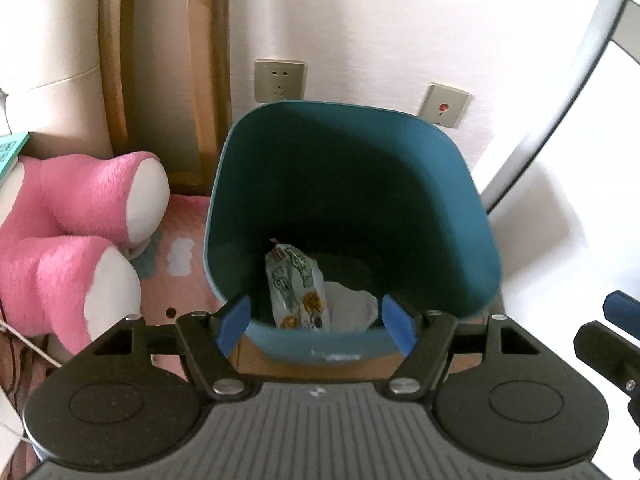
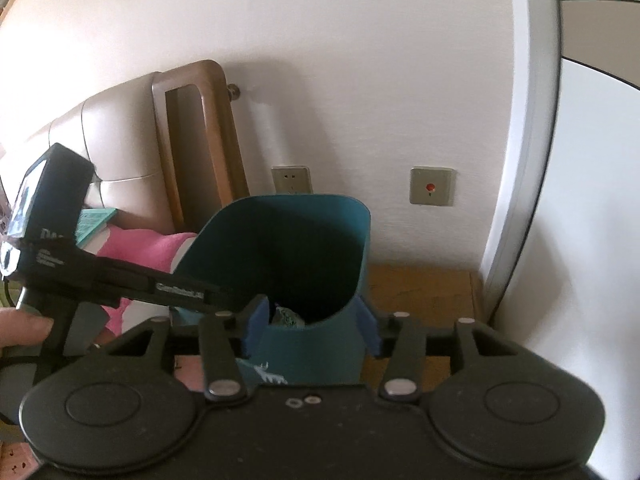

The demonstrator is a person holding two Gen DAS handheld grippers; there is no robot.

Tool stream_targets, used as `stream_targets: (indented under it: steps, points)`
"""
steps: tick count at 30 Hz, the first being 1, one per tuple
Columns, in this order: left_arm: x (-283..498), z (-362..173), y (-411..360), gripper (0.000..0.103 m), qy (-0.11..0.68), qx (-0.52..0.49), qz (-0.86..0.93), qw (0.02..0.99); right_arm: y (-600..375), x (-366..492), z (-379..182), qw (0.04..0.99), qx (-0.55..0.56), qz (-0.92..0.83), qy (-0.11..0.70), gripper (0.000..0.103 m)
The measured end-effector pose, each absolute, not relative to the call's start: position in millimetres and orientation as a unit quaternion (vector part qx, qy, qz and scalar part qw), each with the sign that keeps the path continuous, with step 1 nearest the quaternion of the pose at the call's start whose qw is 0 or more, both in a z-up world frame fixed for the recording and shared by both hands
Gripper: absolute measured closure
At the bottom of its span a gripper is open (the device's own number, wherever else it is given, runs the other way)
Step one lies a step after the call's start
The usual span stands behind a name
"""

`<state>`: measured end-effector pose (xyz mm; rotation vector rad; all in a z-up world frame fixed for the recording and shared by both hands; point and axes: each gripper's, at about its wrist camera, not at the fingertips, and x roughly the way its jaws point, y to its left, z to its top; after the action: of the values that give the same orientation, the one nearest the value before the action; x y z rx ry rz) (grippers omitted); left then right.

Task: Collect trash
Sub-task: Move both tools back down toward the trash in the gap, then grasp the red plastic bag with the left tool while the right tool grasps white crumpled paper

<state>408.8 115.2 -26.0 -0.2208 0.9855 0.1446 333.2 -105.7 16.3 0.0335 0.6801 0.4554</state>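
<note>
Between your left gripper (image 1: 316, 320) jaws, just below: deep teal plastic bin (image 1: 400, 184) w/ printed snack wrapper (image 1: 298, 292) and white crumpled paper (image 1: 352, 300) inside, prob. dropped there. Both grippers stand wide, holding nothing. Right gripper (image 2: 312, 326) straddles the bin's near rim, pads not pressing.

Both wrist views close above, sharing teal bin (image 1: 352, 200)

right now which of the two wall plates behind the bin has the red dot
The right-hand wall plate; the left plate is a plain socket with only pin holes.
</note>
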Motion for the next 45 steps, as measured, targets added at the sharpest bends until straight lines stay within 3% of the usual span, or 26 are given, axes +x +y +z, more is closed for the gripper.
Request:
stream_targets:
  steps: [10,13,17,19,20,22,33,45]
  points:
    - [334,-21,93,0.031,0.445,-0.082,0.042,0.891,-137,273,-14,0.917,0.026,0.221,0.332,0.051]
    - [308,-27,86,0.022,0.429,-0.075,0.032,0.899,-147,256,-36,0.913,0.031,0.215,0.345,0.051]
    - [279,-45,76,0.02,0.413,-0.064,0.038,0.908,-161,234,-75,0.909,0.03,0.205,0.36,0.048]
    - [268,-60,71,0.012,0.405,-0.053,0.045,0.911,-167,224,-100,0.906,0.023,0.197,0.373,0.047]
    - [262,-67,68,0.0,0.402,-0.051,0.047,0.913,-170,221,-112,0.904,0.022,0.192,0.381,0.047]
    - [252,-87,63,0.0,0.39,-0.048,0.049,0.918,-178,216,-142,0.897,0.024,0.182,0.402,0.046]
    - [227,-271,37,0.0,0.461,-0.051,0.055,0.884,-202,195,-342,0.849,0.013,0.13,0.513,0.046]
    - [189,-481,15,0.0,0.544,-0.045,0.081,0.834,-193,200,-531,0.804,-0.03,0.135,0.578,0.046]
